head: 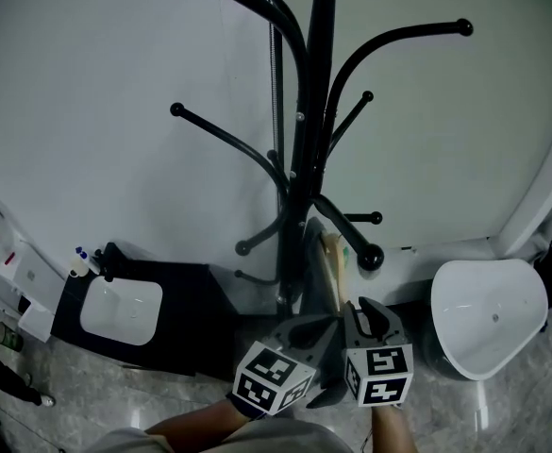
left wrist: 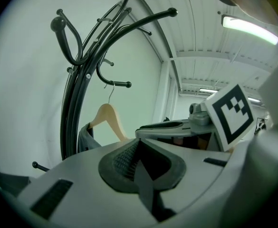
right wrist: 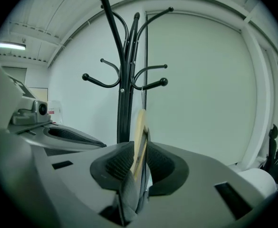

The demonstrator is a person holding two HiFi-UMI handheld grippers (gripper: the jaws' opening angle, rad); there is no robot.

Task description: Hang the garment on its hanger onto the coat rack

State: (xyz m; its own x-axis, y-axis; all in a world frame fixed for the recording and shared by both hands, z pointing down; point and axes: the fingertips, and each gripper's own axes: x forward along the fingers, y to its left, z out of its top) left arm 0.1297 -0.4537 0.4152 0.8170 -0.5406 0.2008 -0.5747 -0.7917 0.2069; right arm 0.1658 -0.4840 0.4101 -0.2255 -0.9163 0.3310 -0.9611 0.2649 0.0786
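R gripper [right wrist: 139, 161]: jaws clamped on the wooden hanger [right wrist: 139, 129], grey garment [right wrist: 129, 198] pinched w/ it. L gripper [left wrist: 138, 158]: jaws together, nothing betw. them that we can see. Hanger sits low, just beside the coat rack [head: 310, 111] pole. We judge the step as carry-to-rack. Next: lift and set the hook [left wrist: 111, 90] over an arm.

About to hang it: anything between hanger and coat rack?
Nothing: in the right gripper view, bare air separates the hanger, held by the right tool, from the coat rack.

Bare studio or lab room — white wall [head: 87, 64], strip light [left wrist: 249, 30], panelled ceiling [left wrist: 196, 13], glossy stone floor [head: 162, 399].
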